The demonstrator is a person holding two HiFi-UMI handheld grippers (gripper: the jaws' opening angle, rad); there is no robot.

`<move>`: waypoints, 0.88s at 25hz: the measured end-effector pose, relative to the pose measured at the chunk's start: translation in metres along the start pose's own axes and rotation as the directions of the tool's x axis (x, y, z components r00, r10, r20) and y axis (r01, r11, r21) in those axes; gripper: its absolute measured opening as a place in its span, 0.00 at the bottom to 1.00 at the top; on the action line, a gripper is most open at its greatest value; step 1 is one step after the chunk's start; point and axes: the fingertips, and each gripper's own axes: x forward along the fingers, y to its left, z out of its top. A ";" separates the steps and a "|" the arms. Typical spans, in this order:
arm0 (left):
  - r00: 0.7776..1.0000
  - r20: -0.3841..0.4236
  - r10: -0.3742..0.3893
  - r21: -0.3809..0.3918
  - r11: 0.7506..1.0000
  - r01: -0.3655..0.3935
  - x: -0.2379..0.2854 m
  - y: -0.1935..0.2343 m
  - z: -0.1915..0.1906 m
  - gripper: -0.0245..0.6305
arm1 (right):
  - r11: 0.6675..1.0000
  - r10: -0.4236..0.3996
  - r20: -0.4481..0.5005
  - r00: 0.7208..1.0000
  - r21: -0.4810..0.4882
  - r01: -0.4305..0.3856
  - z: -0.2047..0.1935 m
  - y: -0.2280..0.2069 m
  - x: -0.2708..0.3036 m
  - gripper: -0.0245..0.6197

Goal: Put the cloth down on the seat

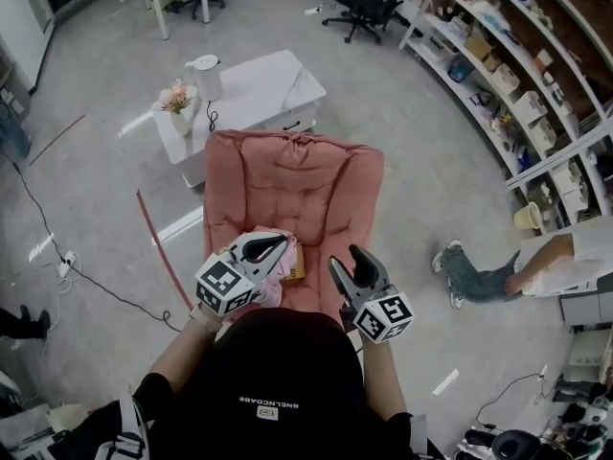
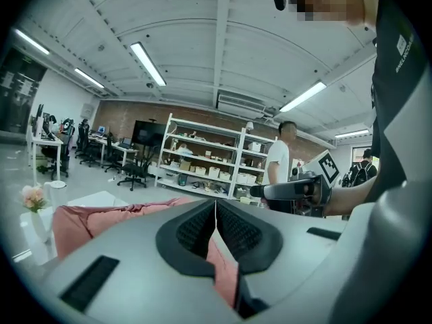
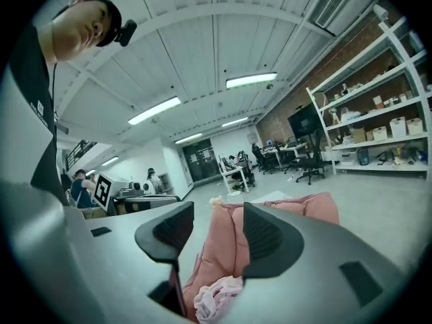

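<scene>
1. The left gripper (image 1: 273, 247) is over the front of the salmon-pink padded armchair (image 1: 287, 185). Its jaws are pressed together, and I judge that they pinch a thin fold of the pale pink crumpled cloth (image 1: 273, 291).
2. The rest of the cloth bunches under this gripper, at the front of the armchair's seat. Whether it already touches the seat, I cannot tell.
3. The right gripper (image 1: 351, 264), at the armchair's front right, has its jaws wide apart, with nothing between them.
4. Risk: if it is released so near the front edge, the cloth may slide off the armchair.
5. Risk: a small brown object (image 1: 294, 262) lies on the seat, so the cloth may land on it and stay bunched.
</scene>
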 end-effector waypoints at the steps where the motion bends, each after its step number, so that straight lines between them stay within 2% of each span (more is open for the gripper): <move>1: 1.000 -0.002 -0.011 0.005 1.000 0.011 0.003 -0.004 0.001 0.06 | 1.000 -0.014 0.011 1.000 0.005 0.014 0.000 -0.003 -0.006 0.42; 10: 0.998 -0.002 -0.061 0.028 0.998 0.061 0.017 -0.026 0.007 0.06 | 0.992 -0.115 0.087 0.990 0.052 0.111 0.005 -0.025 -0.045 0.22; 15: 0.998 0.000 -0.062 0.030 0.998 0.062 0.015 -0.037 0.000 0.06 | 0.991 -0.125 0.109 0.986 0.053 0.119 0.000 -0.028 -0.054 0.19; 22: 0.999 0.005 -0.041 0.009 0.999 0.041 0.006 -0.038 -0.004 0.06 | 0.993 -0.108 0.092 0.990 0.050 0.103 -0.006 -0.019 -0.052 0.18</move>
